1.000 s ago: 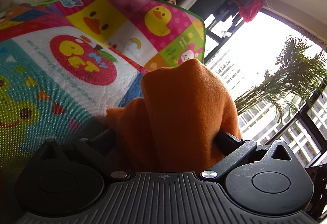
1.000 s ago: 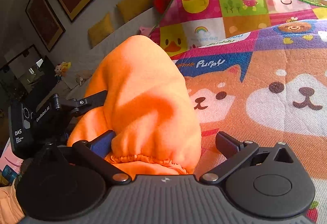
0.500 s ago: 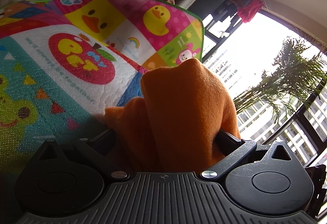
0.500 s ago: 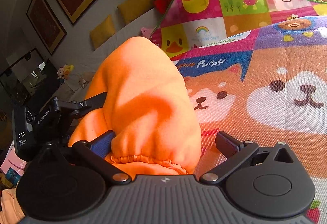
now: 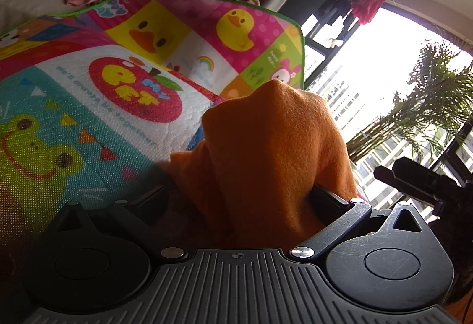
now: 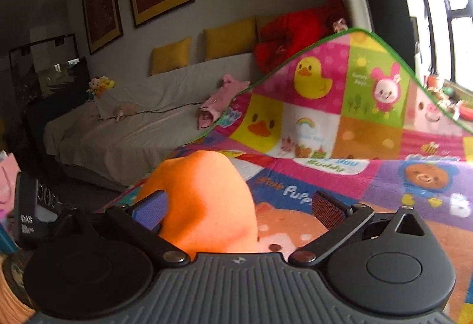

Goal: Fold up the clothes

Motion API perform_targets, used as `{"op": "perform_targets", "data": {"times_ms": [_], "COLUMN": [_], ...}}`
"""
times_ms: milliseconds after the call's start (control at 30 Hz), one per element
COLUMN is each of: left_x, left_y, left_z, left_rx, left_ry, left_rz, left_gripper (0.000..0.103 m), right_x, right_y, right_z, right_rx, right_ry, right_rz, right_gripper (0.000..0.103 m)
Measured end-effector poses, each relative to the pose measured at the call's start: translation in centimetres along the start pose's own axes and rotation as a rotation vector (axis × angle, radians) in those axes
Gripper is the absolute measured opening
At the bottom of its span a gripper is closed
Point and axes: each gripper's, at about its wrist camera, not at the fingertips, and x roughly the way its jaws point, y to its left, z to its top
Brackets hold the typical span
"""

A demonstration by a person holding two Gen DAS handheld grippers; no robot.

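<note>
Left wrist: my left claw [image 5: 236, 200] grips soft orange fleece garment [image 5: 275, 152]; right claw [image 6: 236, 206] spread wide, garment draped against its left finger.

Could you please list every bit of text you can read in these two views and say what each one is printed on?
"PET": yellow letters on the red apple of the play mat.
"We'll always be together": under that apple, partly blurred.
"Puppy": blue panel of the mat, last letter hidden.
"DAS": side of the other hand-held gripper's black body; smaller line beneath unreadable.
Green square's small words and "...Buddy" banner: too blurred.
</note>
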Motion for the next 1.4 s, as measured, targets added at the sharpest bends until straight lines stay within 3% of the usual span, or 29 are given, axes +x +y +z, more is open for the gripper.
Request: {"op": "perform_targets", "data": {"times_ms": [167,233,300,400,500,600,733,867,1000,1133,1300,1400], "left_x": [-1.0,-1.7,-2.3,-2.7,-2.6,-2.5,-2.5,-1.1,-1.2,-0.3,3.3,4.0], "left_y": [0.4,1.1,1.6,1.5,1.0,0.5,-0.2,-2.1,-3.2,-3.3,-2.2,-4.3], "left_z": [0.1,0.2,0.2,0.4,0.6,0.8,1.1,0.3,0.9,2.3,4.0,4.9], "left_rx": [0.008,0.008,0.023,0.042,0.027,0.012,-0.007,0.091,0.123,0.077,-0.092,-0.051], "left_ry": [0.029,0.045,0.057,0.072,0.092,0.112,0.138,0.180,0.177,0.159,0.186,0.153], "left_rz": [0.026,0.025,0.038,0.045,0.025,0.006,-0.020,0.054,0.031,0.011,-0.073,-0.132], "left_gripper": [0.103,0.103,0.103,0.103,0.103,0.103,0.103,0.103,0.103,0.103,0.103,0.102], "right_x": [7.7,8.1,6.9,6.2,7.1,6.8,5.9,5.0,3.4,2.8,2.0,1.6], "right_y": [-1.3,0.2,3.2,5.3,4.3,2.4,0.9,-0.1,0.4,0.0,-0.8,-1.5], "right_z": [1.0,0.8,0.4,-0.3,-0.7,-0.8,-1.4,-2.0,-2.8,-3.1,-3.6,-3.9], "right_rx": [0.117,0.113,-0.028,-0.152,-0.117,-0.040,-0.038,-0.049,-0.146,-0.145,-0.112,-0.095], "right_ry": [0.227,0.231,0.167,0.122,0.150,0.140,0.098,0.082,0.043,0.044,0.040,0.034], "right_rz": [0.138,0.232,0.285,0.242,0.142,0.134,0.102,0.071,0.002,-0.009,-0.001,-0.005], "right_gripper": [0.103,0.103,0.103,0.103,0.103,0.103,0.103,0.103,0.103,0.103,0.103,0.103]}}
